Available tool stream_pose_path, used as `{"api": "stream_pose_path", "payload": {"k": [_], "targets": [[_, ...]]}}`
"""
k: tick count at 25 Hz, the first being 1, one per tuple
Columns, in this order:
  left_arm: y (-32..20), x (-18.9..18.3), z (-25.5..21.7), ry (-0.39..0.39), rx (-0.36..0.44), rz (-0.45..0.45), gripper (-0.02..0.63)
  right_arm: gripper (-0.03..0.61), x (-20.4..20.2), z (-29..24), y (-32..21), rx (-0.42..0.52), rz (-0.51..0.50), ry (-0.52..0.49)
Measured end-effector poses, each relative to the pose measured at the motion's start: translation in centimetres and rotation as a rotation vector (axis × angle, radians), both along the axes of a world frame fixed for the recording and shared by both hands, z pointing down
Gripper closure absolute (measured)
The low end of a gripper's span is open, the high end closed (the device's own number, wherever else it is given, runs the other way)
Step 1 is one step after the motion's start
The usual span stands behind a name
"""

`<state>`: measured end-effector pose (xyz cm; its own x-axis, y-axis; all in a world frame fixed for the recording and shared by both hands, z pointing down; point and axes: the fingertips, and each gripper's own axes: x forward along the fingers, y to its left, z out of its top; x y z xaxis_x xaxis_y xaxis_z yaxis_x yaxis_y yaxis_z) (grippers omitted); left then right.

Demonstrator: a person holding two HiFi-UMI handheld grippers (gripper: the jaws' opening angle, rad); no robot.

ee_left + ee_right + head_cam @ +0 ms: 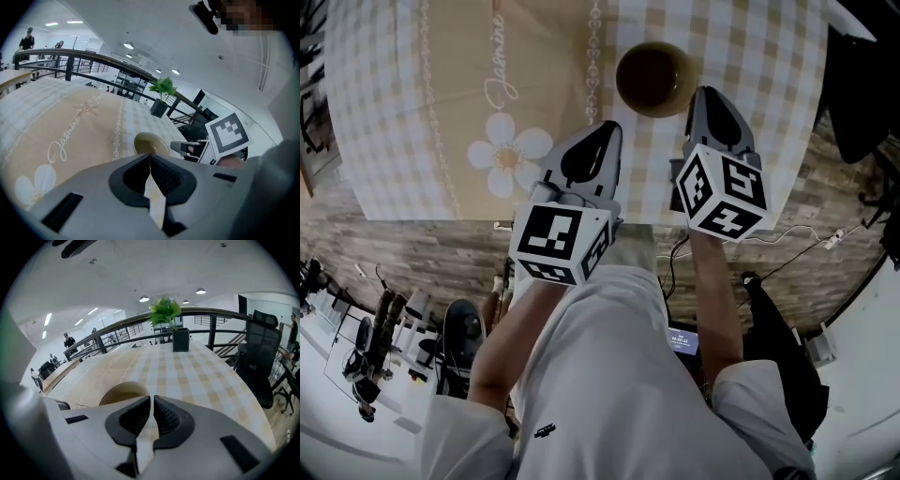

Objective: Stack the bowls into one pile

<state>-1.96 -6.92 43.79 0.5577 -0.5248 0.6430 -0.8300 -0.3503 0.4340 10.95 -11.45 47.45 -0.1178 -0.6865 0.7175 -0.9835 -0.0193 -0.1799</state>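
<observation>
The bowl is flanked by 2 grippers: left gripper near its lower left, right gripper just beside its right. Both jaw pairs are pressed together, with nothing gripped.

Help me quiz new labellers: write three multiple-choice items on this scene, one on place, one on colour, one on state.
1. Where is the bowl?
A) on the checked cloth, beyond the left gripper and right gripper
B) between the left jaws
C) on the floor

2. The flower printed on the cloth is:
A) red
B) white
C) blue

3. Both grippers' jaws are:
A) wide apart
B) clamped on the bowl
C) closed, empty

Answers:
1 A, the head view shows it on the cloth beyond both grippers.
2 B, its petals are white.
3 C, each gripper view shows closed jaws holding nothing.
</observation>
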Motion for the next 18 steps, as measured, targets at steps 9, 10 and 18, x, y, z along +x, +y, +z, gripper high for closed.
{"api": "stream_pose_path", "payload": {"k": [9,10,18], "targets": [[0.9,-0.5,-1.7,0.008,0.031,0.028,0.589,0.538,-0.4,-2.2,1.5,0.040,0.018,0.003],[1.1,-0.6,-2.0,0.011,0.036,0.031,0.589,0.538,-0.5,-2.5,1.7,0.045,0.023,0.004],[2.6,-2.6,-4.8,0.027,0.077,0.047,0.589,0.538,-1.8,-6.1,3.8,0.102,0.044,-0.005]]}}
